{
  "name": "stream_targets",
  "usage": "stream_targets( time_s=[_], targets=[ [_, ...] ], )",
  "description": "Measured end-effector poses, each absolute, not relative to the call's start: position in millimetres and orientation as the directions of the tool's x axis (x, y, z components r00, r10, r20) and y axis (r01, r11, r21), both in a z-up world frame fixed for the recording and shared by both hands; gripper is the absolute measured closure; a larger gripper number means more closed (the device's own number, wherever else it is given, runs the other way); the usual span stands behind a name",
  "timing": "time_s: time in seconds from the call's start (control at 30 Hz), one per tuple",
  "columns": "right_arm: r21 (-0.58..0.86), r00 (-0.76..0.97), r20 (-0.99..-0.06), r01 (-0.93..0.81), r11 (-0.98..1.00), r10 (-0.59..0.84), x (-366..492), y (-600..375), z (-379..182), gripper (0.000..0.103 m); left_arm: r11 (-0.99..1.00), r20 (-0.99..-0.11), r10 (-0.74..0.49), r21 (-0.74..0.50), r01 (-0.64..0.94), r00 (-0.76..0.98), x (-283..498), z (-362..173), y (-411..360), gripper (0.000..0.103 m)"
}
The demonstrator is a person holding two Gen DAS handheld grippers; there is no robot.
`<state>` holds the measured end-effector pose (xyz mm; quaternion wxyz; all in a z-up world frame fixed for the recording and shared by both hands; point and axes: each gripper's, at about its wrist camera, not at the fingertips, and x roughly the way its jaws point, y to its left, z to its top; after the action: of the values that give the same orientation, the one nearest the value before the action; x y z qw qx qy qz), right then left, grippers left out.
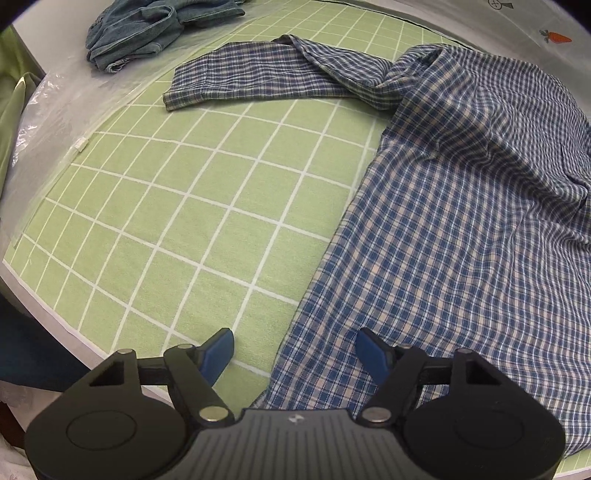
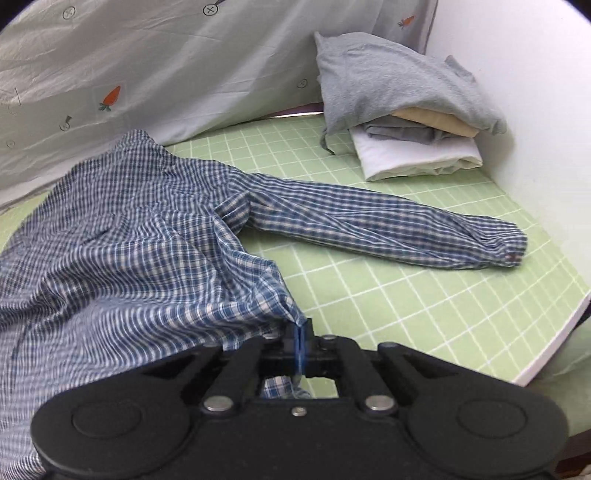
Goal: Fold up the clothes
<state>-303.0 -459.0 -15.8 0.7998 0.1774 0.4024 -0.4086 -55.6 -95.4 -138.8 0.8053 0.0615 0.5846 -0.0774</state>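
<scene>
A blue and white checked shirt (image 1: 461, 221) lies spread on the green grid mat (image 1: 166, 206), one sleeve (image 1: 251, 75) stretched out to the far left. My left gripper (image 1: 295, 343) is open, its blue fingers straddling the shirt's near hem edge, with nothing pinched between them. In the right wrist view the same shirt (image 2: 122, 236) is rumpled, its other sleeve (image 2: 388, 225) lying out to the right. My right gripper (image 2: 300, 332) is shut on the shirt's hem corner, which is lifted slightly off the mat (image 2: 424, 306).
A crumpled denim garment (image 1: 147, 29) sits at the far left corner. A stack of folded clothes (image 2: 402, 107) with a grey top lies at the far right by the white wall. A carrot-print sheet (image 2: 166, 74) hangs behind. The mat's edge (image 2: 554, 332) drops off on the right.
</scene>
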Motion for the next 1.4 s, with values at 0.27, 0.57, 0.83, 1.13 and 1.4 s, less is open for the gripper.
stream_targets(
  time_s=[0.27,0.57,0.83,1.13,1.4],
  targets=[
    [0.076,0.332,-0.844,0.852,0.518,-0.422,-312.0,-468.3,-48.8,0.048,0.975,-0.954,-0.065,0.002,0.221,0.293,-62.6,-139.0,-95.3,0.031],
    [0.201,0.379,-0.882,0.84,0.504,-0.279,-317.5,-485.8,-83.6,0.084,0.955,-0.94,-0.139,-0.044,0.292,0.312,-73.5,-132.5,-102.2,0.101],
    [0.402,0.551,-0.791,0.796,0.452,-0.266,-351.5,-480.1,-22.7,0.101,0.968,-0.9,-0.201,-0.122,0.218,0.386,-91.1,-75.6,-67.5,0.102],
    [-0.109,0.226,-0.855,0.802,0.588,-0.467,-308.4,-463.2,-37.8,0.053,0.983,-0.91,-0.127,-0.062,0.172,0.396,-78.1,-82.1,-68.8,0.053],
    [-0.027,0.342,-0.821,0.776,0.63,-0.457,-250.4,-447.4,-34.1,0.014,0.996,-0.877,-0.064,-0.027,0.083,0.476,-27.5,-70.8,-52.8,0.024]
  ],
)
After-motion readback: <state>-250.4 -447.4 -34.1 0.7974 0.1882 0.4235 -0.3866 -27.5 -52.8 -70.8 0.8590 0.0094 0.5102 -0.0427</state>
